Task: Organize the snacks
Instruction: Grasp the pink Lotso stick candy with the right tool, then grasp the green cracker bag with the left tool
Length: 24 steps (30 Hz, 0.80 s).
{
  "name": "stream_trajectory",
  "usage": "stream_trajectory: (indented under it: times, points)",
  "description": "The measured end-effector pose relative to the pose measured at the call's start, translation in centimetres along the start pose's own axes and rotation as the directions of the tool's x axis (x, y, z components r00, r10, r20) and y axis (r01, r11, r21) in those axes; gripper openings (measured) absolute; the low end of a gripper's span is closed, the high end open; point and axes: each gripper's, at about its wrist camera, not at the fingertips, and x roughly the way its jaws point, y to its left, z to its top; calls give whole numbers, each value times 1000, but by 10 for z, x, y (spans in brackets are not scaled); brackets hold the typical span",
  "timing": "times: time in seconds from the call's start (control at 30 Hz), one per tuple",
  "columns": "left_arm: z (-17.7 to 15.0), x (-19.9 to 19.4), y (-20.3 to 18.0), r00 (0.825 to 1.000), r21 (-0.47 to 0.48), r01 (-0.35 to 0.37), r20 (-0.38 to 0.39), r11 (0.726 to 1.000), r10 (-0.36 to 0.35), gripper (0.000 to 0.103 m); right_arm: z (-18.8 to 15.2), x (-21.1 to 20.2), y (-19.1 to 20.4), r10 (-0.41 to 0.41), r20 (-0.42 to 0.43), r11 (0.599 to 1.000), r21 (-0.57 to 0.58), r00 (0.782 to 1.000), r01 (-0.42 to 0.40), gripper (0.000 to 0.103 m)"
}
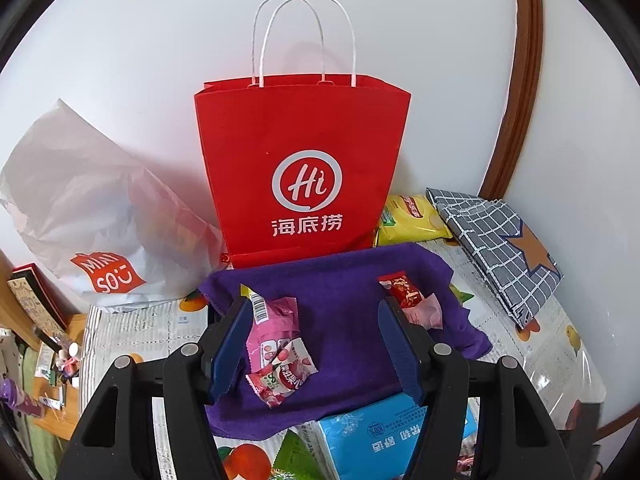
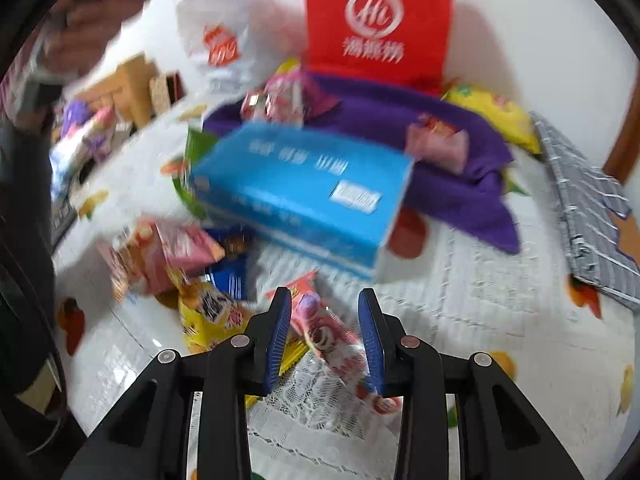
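My left gripper [image 1: 316, 316] is open above a purple towel [image 1: 336, 280]. Pink snack packets [image 1: 276, 340] lie on the towel between its fingers; a red packet [image 1: 404, 290] and a pale pink one [image 1: 428, 312] lie by the right finger. My right gripper [image 2: 324, 320] is open over a long pink snack packet [image 2: 328, 336] that lies on the table between its fingers, lower than the blurred pile of yellow, pink and blue snack packets [image 2: 188, 272] to its left. The purple towel [image 2: 460, 184] with snacks shows farther back.
A red paper bag [image 1: 300, 160] stands against the wall behind the towel, a white plastic bag [image 1: 92, 216] to its left. A yellow packet [image 1: 408, 220] and a grey checked cloth [image 1: 496, 248] lie right. A blue tissue box [image 2: 296, 196] sits mid-table.
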Motion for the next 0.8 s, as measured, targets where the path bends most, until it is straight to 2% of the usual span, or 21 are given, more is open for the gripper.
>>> stream_trajectory:
  times: [0.1,0.13,0.17,0.2,0.4,0.5,0.63,0.7,0.8]
  points:
    - [-1,2,-4,1000,14,-7,-1,1000,7,63,-9,8,0,7,-28,1000,-19,1000,-7,34]
    - [-1,2,-5,1000,17,-9,-2,1000,9,63,-13,9,-2,7,-39,1000,-15,999,-8,31]
    - [-1,3,-6,1000,19,-12,-3,1000,12,63,-17,9,-5,13,-44,1000,-4,999,-13,19]
    - [-1,3,-7,1000,20,-14,-3,1000,14,63,-22,7,-9,5,-34,1000,17,999,-4,20]
    - [-1,-3,-6,1000,19,-27,12,999,27,63,-56,-23,-41,-141,34,979,154,989,134,19]
    - [-1,-6,-3,999,4,-40,14,999,40,63,-64,-36,-61,-209,64,948,259,976,186,12]
    - [-12,-3,3,999,-32,-36,-30,999,35,63,-56,-26,-75,-201,60,933,315,978,173,12]
    - [-25,-1,6,996,-24,-59,-66,998,57,63,-50,-20,-73,-213,63,936,301,975,185,20]
    - [-47,-2,16,991,-30,-113,-79,993,110,63,-42,-8,-70,-207,55,944,274,977,185,27]
